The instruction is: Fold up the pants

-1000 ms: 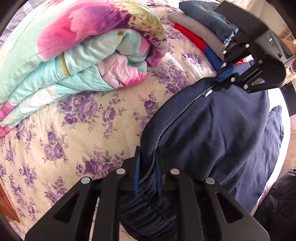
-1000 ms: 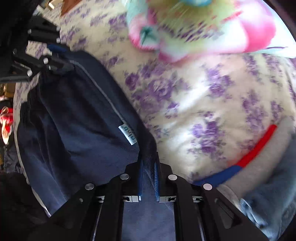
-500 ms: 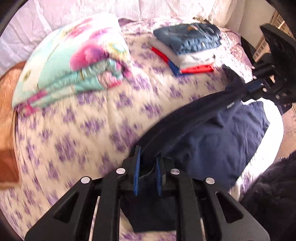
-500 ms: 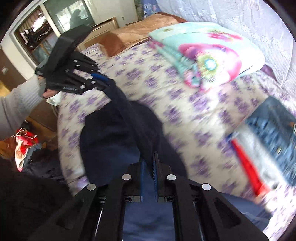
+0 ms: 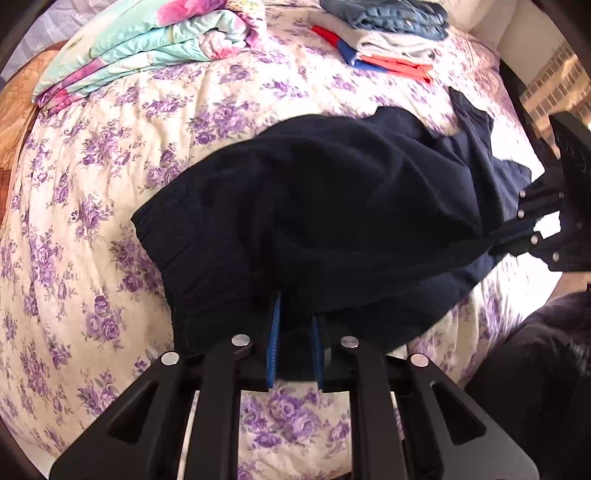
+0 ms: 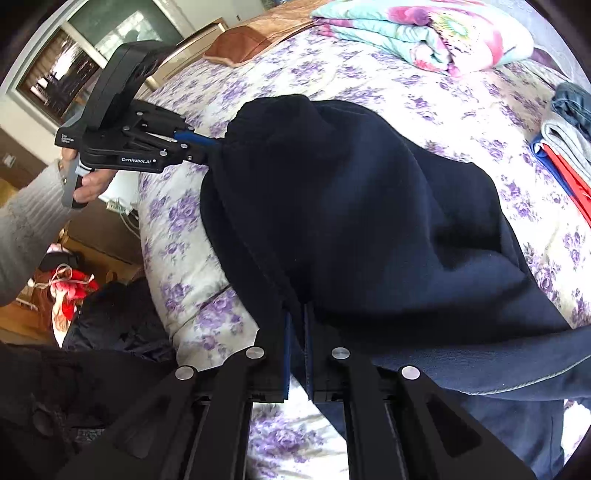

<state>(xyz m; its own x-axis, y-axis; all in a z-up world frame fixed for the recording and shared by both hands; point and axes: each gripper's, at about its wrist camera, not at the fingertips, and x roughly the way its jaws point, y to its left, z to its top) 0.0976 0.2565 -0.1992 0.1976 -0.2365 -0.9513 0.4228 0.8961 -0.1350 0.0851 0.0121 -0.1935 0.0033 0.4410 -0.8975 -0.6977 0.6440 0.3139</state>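
Both grippers, left gripper (image 5: pixel 295 343) and right gripper (image 6: pixel 297 347), stay clamped on the pants (image 5: pixel 332 206), now swung from flat to draped mid-frame over the bed (image 5: pixel 110 184): fold underway, not yet laid down.

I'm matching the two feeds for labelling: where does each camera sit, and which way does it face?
Left wrist: sits on the left tongs, facing down the bed; the right tongs show at right.
Right wrist: sits on the right tongs, facing the bed's edge; left tongs, hand and grey sleeve show.
Shared: dark navy fabric pants, purple-flowered bedsheet, folded floral quilt.
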